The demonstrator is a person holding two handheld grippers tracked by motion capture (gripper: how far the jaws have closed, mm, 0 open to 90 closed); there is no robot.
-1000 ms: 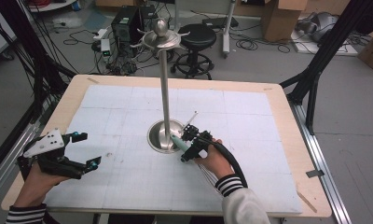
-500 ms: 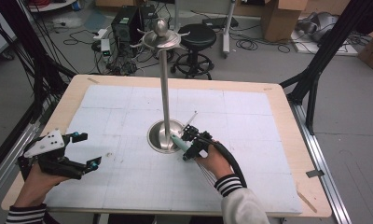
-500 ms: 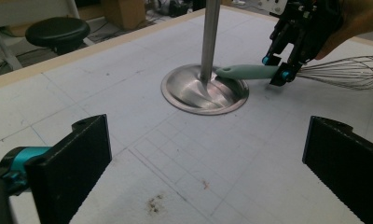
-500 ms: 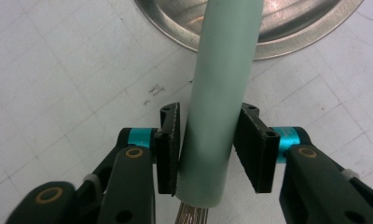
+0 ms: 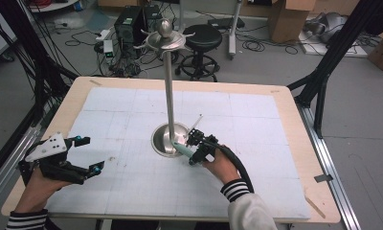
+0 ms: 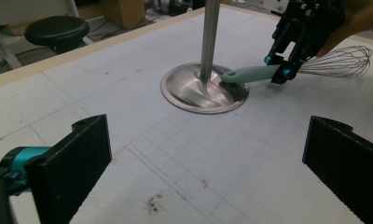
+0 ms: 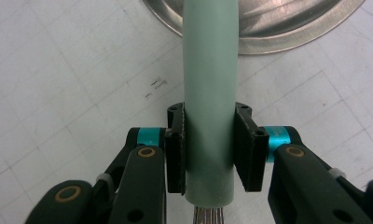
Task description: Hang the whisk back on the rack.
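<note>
A whisk (image 5: 195, 125) with a mint-green handle (image 7: 209, 93) lies on the white mat, its handle end resting on the round base (image 5: 162, 140) of a tall metal stand. My right gripper (image 5: 191, 152) has just been closing and is now shut on the handle, with both pads (image 7: 175, 154) pressed against its sides. The left gripper view shows the same grip (image 6: 277, 67), with the wire loops (image 6: 336, 63) sticking out behind the hand. My left gripper (image 5: 91, 154) hovers open near the table's front left, nothing between its jaws.
The stand's pole (image 5: 169, 86) rises from the base to a hooked top (image 5: 165, 36). A wooden rim (image 5: 295, 124) borders the mat. Beyond the table are a stool (image 5: 203, 38), cables and boxes on the floor.
The right gripper's jaws have drawn in onto the whisk handle. Neither hand has shifted, and the whisk lies where it was.
</note>
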